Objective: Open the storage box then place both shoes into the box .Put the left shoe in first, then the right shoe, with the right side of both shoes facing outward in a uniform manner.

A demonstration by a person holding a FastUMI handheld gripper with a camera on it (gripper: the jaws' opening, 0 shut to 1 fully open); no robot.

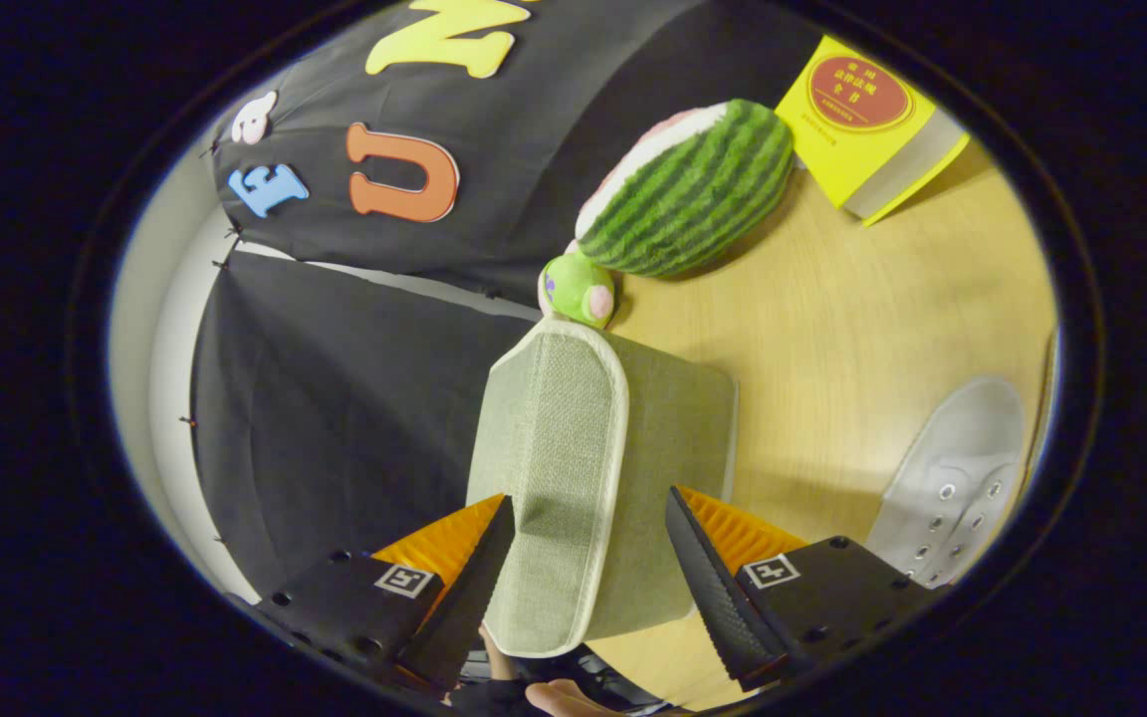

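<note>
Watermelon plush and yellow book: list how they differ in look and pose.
The watermelon plush is rounded, soft and green-striped; the yellow book is flat-sided, stiff and plain yellow with a red round mark. The plush lies against the booth's cloth wall by a small green toy; the book lies farther out on the wooden table. Both rest on that table, beyond the storage box between the open tool's fingers.

1. A storage box (593,478) stands on a table (862,329), with its closed lid (549,468) lying between the spread fingers of the gripper (588,573); neither finger touches it.
2. Beyond the box, touching its far corner, sits a small plush toy (578,289).
3. Just behind the toy lies a plush watermelon slice (688,189).
4. A book (867,124) lies beside the watermelon, further along the table.
5. A shoe (957,478) rests on the table, apart from the box, beside one finger.
</note>
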